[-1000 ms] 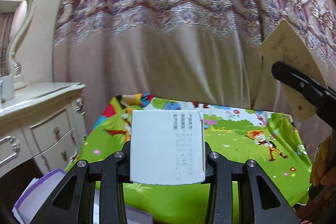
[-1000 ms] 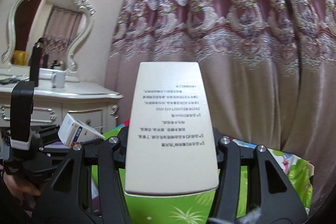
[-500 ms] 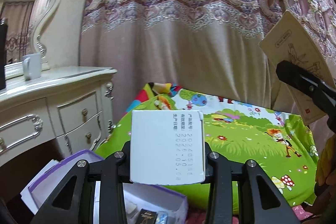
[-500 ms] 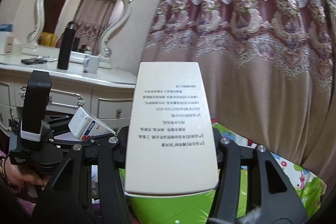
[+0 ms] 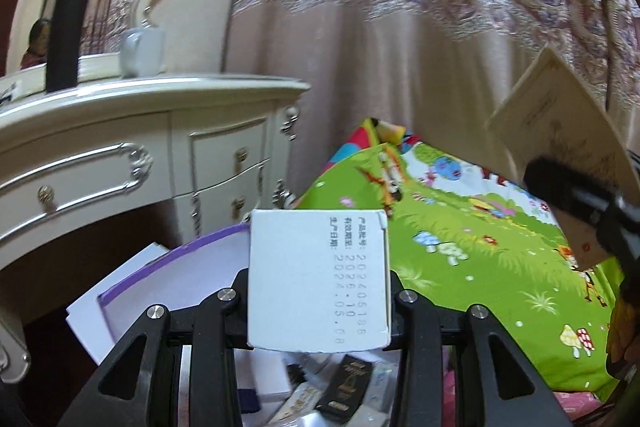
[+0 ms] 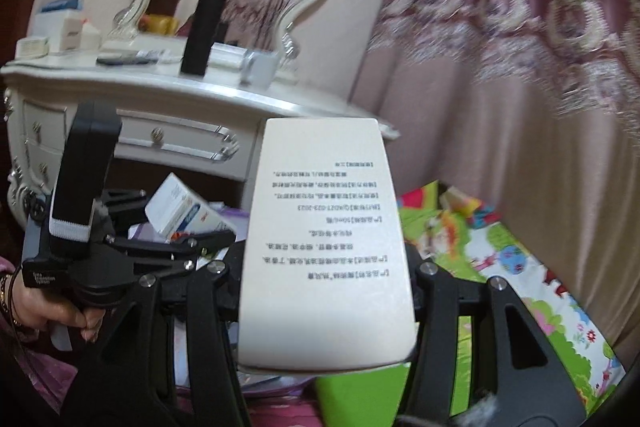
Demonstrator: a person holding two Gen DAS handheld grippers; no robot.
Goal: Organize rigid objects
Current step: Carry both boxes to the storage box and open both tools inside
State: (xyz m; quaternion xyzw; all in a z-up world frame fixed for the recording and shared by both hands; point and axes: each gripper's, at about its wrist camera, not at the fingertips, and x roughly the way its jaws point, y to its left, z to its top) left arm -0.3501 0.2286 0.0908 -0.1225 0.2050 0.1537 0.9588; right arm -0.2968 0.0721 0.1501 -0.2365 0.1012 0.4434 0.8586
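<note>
My left gripper (image 5: 318, 287) is shut on a small white box (image 5: 318, 279) with printed dates, held above an open white and purple box (image 5: 172, 279). That box holds several small items, among them a black packet (image 5: 346, 387). My right gripper (image 6: 328, 279) is shut on a tall cream box (image 6: 326, 243) with printed text and a green base. The cream box also shows at the right of the left wrist view (image 5: 568, 155). The left gripper with its white box (image 6: 184, 211) shows at the left of the right wrist view.
A white dressing table (image 5: 120, 147) with drawers and a mirror stands at the left, bearing a black bottle (image 5: 70, 23) and a white mug (image 5: 142, 51). A green cartoon mat (image 5: 460, 247) covers the surface at the right. A pink curtain (image 5: 400, 47) hangs behind.
Both grippers have swung left and lower, each still holding its box. The dressing table and the open purple box have come into view.
</note>
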